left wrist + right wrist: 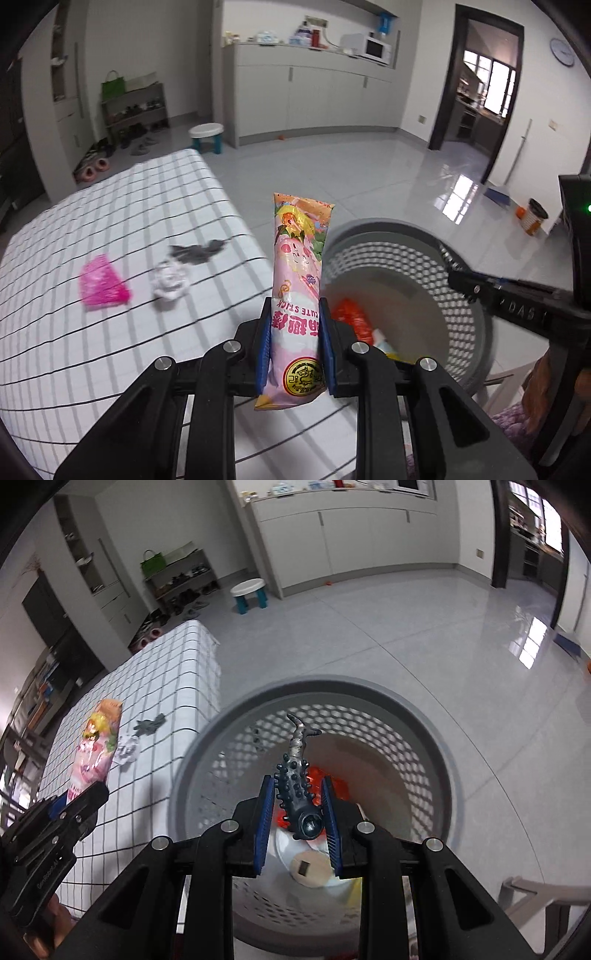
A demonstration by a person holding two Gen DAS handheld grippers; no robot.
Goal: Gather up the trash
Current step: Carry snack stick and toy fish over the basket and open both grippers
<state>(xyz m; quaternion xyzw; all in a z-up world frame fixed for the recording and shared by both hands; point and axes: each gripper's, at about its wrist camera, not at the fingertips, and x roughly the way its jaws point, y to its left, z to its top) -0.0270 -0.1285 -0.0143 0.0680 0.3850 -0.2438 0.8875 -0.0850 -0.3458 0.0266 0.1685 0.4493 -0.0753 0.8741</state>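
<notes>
Between the blue pads of the left gripper [294, 339] stands a long pink snack wrapper [299, 291], upright and slightly crumpled, clamped around its lower half. It is printed with cartoon figures, a yellow patch near its orange top seam, upside-down lettering reading "CUTE STICK" and a round gold seal near the bottom seam. It is held above the edge of the table, just beside the basket.

The right gripper [298, 805] is closed on a dark knobbly object [300, 794], a bluish-black tube studded with small bumps, tapering to a pale forked tip; it may be a rubber chew toy, though the view does not settle that. It hangs directly over the opening of the grey perforated basket [424, 738].

Inside the basket lie an orange-red wrapper [332, 781] and a round white lid-like piece [308, 867].

On the checked tablecloth [110, 206] rest a bright pink packet [103, 286], a crumpled white wrapper [170, 282] just beside it, and a dark scrap [197, 251] slightly farther back. Beyond the table are a small white stool [207, 136] with teal legs and a shoe rack [135, 110].
</notes>
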